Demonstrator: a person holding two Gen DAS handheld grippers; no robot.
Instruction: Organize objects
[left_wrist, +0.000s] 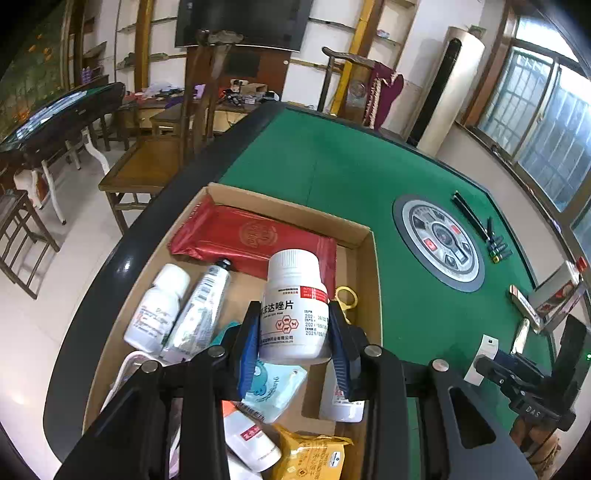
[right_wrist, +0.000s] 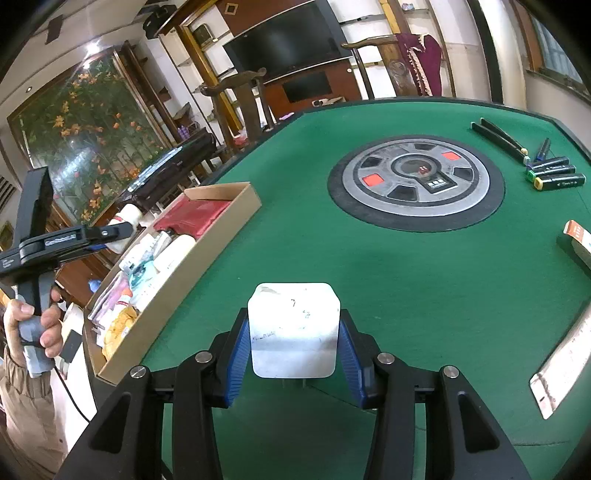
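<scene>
A white pill bottle with a red and white label is clamped upright in my left gripper, which is shut on it. It hangs over a shallow cardboard box at the left edge of the green table. The box holds a red packet, a smaller white bottle, a tube and several other packs. My right gripper is shut on a white square adapter just above the felt, to the right of the box. The right wrist view shows the left gripper with its bottle.
A round grey control dial sits in the middle of the green felt table. Several markers and black pens lie at the far right. An orange-and-white box and a flat white pack lie at the right edge. Wooden chairs stand beyond.
</scene>
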